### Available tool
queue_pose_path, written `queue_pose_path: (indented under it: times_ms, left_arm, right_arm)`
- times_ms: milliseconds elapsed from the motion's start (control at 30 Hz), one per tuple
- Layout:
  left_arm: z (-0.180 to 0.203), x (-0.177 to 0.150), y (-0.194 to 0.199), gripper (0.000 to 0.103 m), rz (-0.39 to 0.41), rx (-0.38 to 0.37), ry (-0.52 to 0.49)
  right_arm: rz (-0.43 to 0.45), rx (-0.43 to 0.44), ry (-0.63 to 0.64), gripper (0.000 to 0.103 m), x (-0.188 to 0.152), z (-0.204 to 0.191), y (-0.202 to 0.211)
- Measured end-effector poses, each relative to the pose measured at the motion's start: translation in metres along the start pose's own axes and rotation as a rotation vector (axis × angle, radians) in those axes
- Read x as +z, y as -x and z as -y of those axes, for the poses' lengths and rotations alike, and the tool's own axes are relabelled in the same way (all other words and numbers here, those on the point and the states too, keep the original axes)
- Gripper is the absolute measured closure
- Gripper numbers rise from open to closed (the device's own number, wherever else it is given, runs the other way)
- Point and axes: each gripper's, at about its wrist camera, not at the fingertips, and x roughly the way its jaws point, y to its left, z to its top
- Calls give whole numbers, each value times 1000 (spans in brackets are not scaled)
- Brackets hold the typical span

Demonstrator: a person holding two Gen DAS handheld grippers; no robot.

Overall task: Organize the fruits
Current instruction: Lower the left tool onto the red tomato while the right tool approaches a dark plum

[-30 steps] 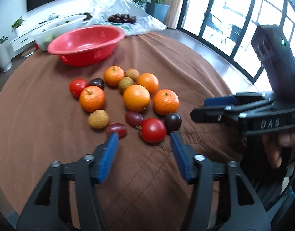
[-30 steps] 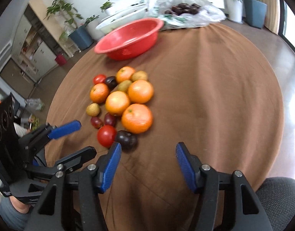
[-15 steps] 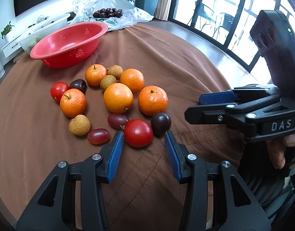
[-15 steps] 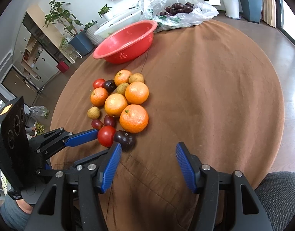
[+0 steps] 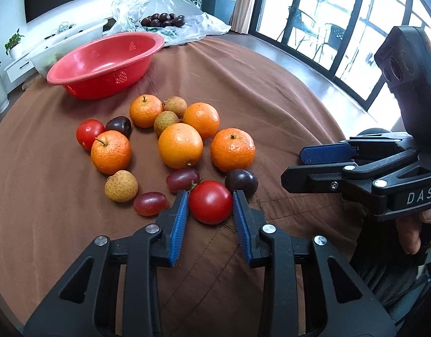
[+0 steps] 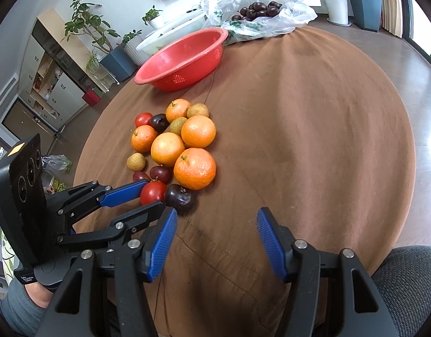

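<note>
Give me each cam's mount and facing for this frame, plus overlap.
Left wrist: on the left gripper, looking down its jaws, which are closing around the near tomato; right gripper and a hand show at right.
Right wrist: on the right gripper, jaws open over the brown cloth; left gripper at left.
Shared: fruit cluster, red basin.

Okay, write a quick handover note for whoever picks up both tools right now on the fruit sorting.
Left tool: closing around the near red tomato, which sits between its pads on the brown cloth; firm contact is not certain.
Right tool: open, empty, hovering over bare cloth beside the pile.
Fruit: five oranges, a second tomato, longans, grapes and dark plums are all loose on the table.
Red basket: at the far side, nothing visible inside.
Done: nothing sorted.
Left: finish the tomato grasp, then sort the whole pile.
</note>
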Motion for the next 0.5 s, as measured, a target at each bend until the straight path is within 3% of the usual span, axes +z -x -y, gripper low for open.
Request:
queue_pose_path:
  times_ms: [500]
  left_arm:
    - [-17,-19,29,73,48,-21,88]
  right_arm:
    - [-6,-28,92,40,0,-35,-20]
